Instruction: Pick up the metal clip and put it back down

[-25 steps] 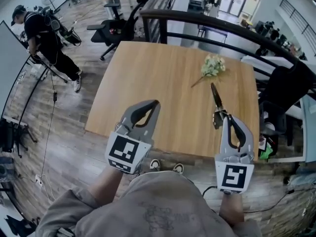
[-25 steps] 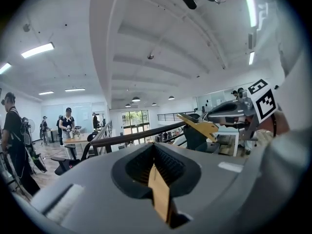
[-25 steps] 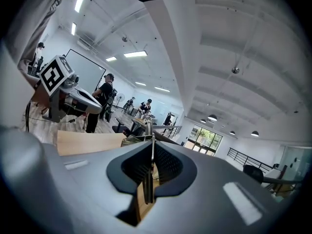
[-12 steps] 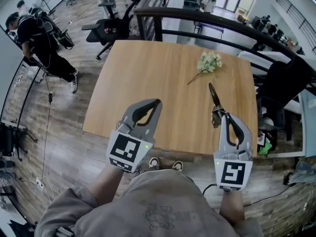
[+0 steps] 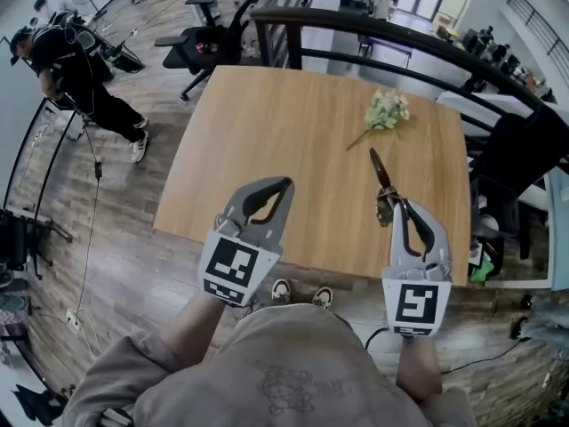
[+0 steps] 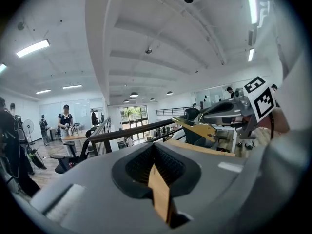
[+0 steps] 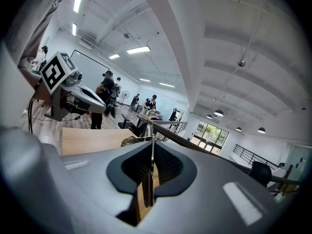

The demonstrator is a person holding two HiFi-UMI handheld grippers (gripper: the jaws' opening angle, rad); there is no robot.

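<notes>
Right claw (image 5: pixel 394 205) is pinched fully closed on the metal clip (image 5: pixel 380 181). It grips the near end only, and the rest juts out toward 11 o'clock over the near right part of the tabletop (image 5: pixel 267 123). Can't tell from the head view whether the tip is clear of the wood. Left claw (image 5: pixel 283 186), at 9 o'clock of the right one, is closed with nothing in it.

Risks, my read:
- End grip on a thin edge with a long lever. If the tip hits wood first on set-down, the clip can pivot or slip in the grip.
- Let go too high and it bounces or skids. The tabletop's near edge is close at 6 o'clock, so it could go over.
- Flower sprig (image 5: pixel 386 112) is near, at 12 o'clock of the tip. Any forward drift while lowering could nudge it.
</notes>
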